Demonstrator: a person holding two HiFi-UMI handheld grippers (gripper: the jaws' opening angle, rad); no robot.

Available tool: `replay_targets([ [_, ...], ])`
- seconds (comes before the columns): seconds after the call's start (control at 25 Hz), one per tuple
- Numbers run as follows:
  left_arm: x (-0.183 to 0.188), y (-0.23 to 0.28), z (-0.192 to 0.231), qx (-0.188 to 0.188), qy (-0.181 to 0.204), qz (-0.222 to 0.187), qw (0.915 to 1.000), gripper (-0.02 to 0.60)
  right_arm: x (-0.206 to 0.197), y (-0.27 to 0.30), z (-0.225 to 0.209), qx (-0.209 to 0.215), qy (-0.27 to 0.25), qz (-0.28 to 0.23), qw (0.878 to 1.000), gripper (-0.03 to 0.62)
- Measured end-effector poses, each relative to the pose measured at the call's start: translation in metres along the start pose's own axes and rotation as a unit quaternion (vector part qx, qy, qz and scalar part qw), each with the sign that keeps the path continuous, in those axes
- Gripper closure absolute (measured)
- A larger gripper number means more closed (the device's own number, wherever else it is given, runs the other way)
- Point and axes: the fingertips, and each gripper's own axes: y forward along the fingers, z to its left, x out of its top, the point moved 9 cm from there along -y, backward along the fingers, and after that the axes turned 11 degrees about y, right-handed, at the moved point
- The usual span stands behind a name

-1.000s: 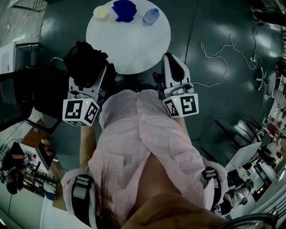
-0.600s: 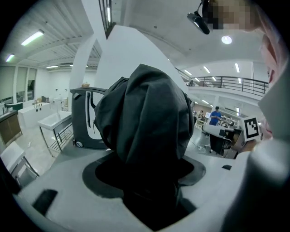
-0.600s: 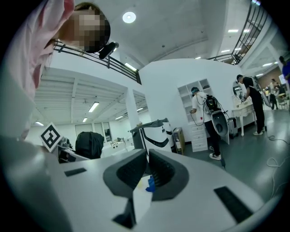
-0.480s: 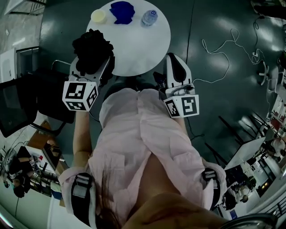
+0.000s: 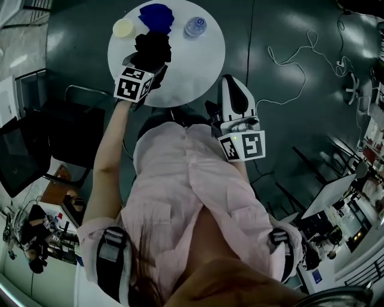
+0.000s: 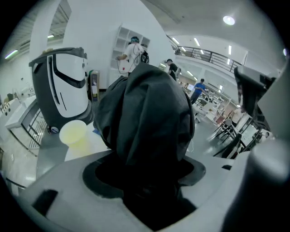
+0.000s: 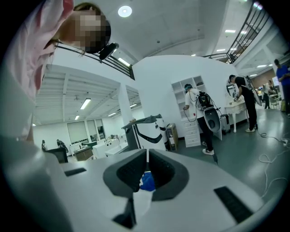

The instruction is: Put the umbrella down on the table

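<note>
The black folded umbrella [image 5: 153, 47] hangs over the round white table [image 5: 195, 66], with my left gripper [image 5: 144, 65] shut on it. In the left gripper view the umbrella [image 6: 145, 113] fills the space between the jaws of the left gripper [image 6: 145, 181] and hides the fingertips. Whether it touches the tabletop I cannot tell. My right gripper [image 5: 230, 84] stays by the table's near edge, close to my body. Seen in its own view, the right gripper [image 7: 147, 165] is shut with nothing held.
At the table's far side lie a yellow cup [image 5: 122, 27], a blue cloth [image 5: 156, 15] and a water bottle [image 5: 194, 26]. A dark chair [image 5: 72, 129] stands left of the table. A white cable [image 5: 294, 57] trails over the floor at right.
My left gripper has carried the umbrella forward from beside the table's left edge to over the tabletop. The right gripper has stayed in place.
</note>
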Motion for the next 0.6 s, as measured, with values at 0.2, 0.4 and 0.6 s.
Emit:
replay_targets([
  [0.2,-0.012,0.052,0.013,-0.021,-0.012,0.052,0.9983,0.259,-0.001,0.006,-0.005,-0.018,0.006,0.004,1.0,0.56],
  [0.4,-0.02,0.083,0.023,-0.016,-0.037,0.092,0.995,0.259,-0.002,0.007,-0.01,-0.031,0.01,0.007,0.999,0.56],
  [0.6,-0.019,0.096,0.027,-0.007,-0.044,0.117,0.9921,0.259,-0.001,0.014,-0.01,-0.028,0.012,0.012,0.999,0.56],
])
